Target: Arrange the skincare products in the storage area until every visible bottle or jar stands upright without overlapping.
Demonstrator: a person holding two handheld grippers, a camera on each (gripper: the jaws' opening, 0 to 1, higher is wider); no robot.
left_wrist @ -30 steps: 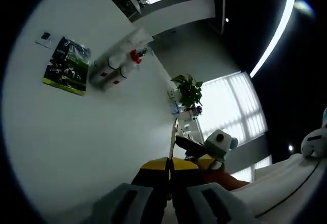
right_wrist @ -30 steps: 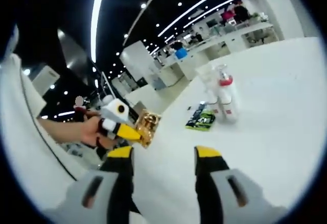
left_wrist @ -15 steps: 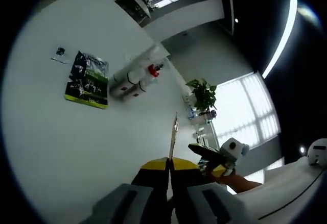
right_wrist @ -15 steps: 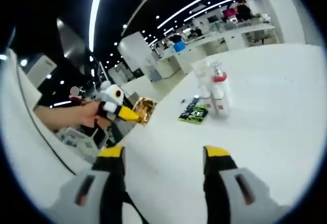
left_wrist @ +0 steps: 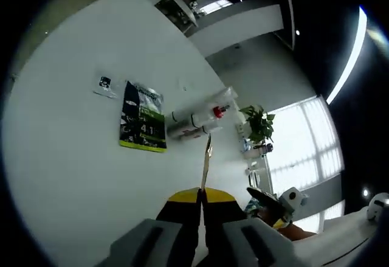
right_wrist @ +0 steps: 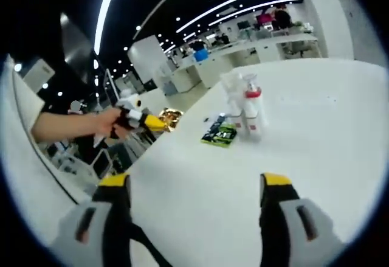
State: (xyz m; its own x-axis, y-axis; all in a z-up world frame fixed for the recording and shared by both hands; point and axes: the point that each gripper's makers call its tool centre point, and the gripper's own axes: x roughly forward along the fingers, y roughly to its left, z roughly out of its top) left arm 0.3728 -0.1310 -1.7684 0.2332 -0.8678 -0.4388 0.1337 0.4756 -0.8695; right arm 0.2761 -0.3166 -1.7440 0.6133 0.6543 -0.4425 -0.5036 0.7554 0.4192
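Note:
My left gripper (left_wrist: 202,191) is shut on a thin gold foil packet (left_wrist: 206,157), seen edge-on above the jaws. In the right gripper view a hand holds that left gripper (right_wrist: 143,120) off the table's left edge, with the gold packet (right_wrist: 171,118) in its tip. Two bottles stand upright and close together on the white table (right_wrist: 316,127): a clear one (right_wrist: 233,100) and a red-capped one (right_wrist: 252,105). The left gripper view has the same bottles (left_wrist: 193,121). My right gripper (right_wrist: 194,185) is open and holds nothing, well short of the bottles.
A green and black sachet (right_wrist: 219,134) lies flat just left of the bottles; the left gripper view has this sachet (left_wrist: 143,125) near a small dark tag (left_wrist: 104,84). The right gripper (left_wrist: 275,208) enters the left gripper view at lower right. Office desks stand far behind.
My right gripper's jaws have spread wider. The left gripper's camera has swung towards the sachet and bottles, still holding the gold packet. The bottles have not moved.

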